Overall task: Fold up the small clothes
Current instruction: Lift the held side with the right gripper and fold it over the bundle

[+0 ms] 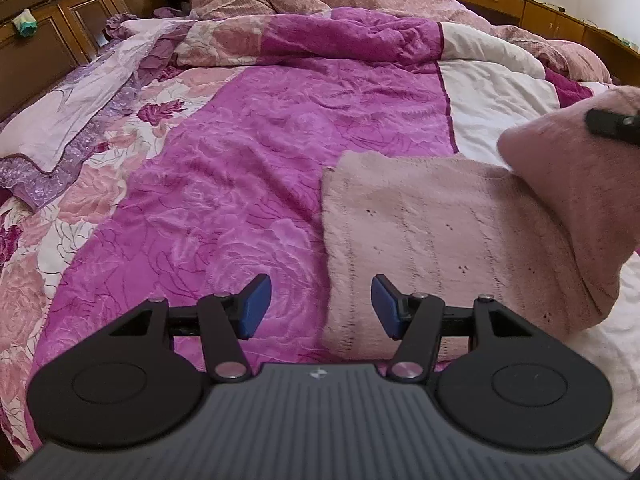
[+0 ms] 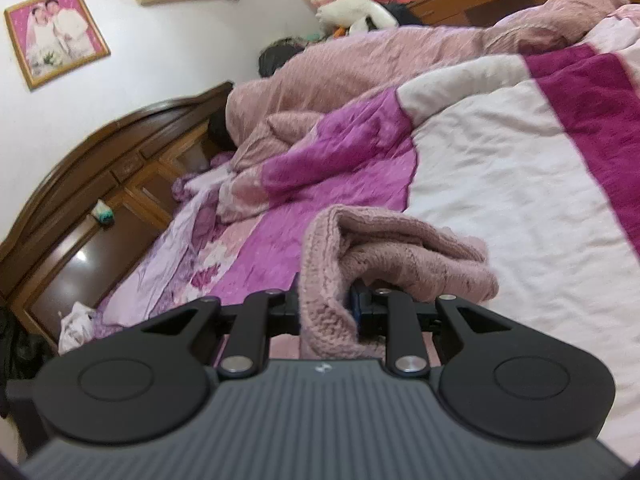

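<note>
Left gripper (image 1: 320,306): jaws apart, empty, hovering at the near left edge of the pink knit garment (image 1: 420,240). Garment: lies flat on the bed's magenta floral quilt (image 1: 240,160), right portion lifted. Right gripper (image 2: 326,306): jaws clamped on the garment's raised fold, above the quilt's white panel (image 2: 520,168).

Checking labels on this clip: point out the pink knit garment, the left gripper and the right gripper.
pink knit garment (image 1: 420,236): left wrist view, flat panel.
left gripper (image 1: 320,306): left wrist view, between open fingertips.
right gripper (image 2: 326,306): right wrist view, clamped fold.
</note>
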Demonstrator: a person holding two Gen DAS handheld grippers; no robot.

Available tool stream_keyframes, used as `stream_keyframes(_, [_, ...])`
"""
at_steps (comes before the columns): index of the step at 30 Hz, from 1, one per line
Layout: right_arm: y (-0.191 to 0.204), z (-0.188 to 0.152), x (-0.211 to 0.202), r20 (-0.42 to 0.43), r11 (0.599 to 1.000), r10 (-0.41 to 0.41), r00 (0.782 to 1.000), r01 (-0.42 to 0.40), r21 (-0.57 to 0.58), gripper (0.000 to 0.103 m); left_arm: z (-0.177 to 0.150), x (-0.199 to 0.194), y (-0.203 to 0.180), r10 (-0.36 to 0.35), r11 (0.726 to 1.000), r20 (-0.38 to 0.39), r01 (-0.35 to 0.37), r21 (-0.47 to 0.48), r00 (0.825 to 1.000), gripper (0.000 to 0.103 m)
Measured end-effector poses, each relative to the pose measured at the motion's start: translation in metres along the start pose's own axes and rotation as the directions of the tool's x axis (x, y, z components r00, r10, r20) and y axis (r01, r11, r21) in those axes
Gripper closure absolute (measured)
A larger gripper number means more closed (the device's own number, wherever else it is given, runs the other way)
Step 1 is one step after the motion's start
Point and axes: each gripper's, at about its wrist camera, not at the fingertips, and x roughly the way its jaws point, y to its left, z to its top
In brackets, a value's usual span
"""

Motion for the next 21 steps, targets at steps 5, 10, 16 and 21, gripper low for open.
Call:
stream_keyframes(5, [0.012,-0.024,0.039,-0.085,1.000,-0.011,0.996,0.011,0.004,0.079,-0.005,0.000,0.017,0.004,0.999,-0.004,-0.005,-0.034,1.000,0.040])
stream_keyframes(10, [0.016,-0.047,0.074,-0.173,1.000,-0.005,0.985,0.009,0.020,0.079,-0.011,0.002,0.036,-0.034,0.995,-0.025,0.031,-0.097,0.999,0.040])
stream_keyframes(16, [0.030,-0.053,0.079,-0.188,0.999,-0.035,0.982,0.027,-0.042,0.079,-0.013,0.003,0.052,-0.031,0.993,-0.016,0.029,-0.116,0.999,0.040])
stream_keyframes(21, [0.059,-0.047,0.064,-0.183,0.994,-0.043,0.982,0.023,-0.108,0.079,-0.015,0.001,0.062,-0.031,0.992,-0.005,0.030,-0.126,1.000,0.040])
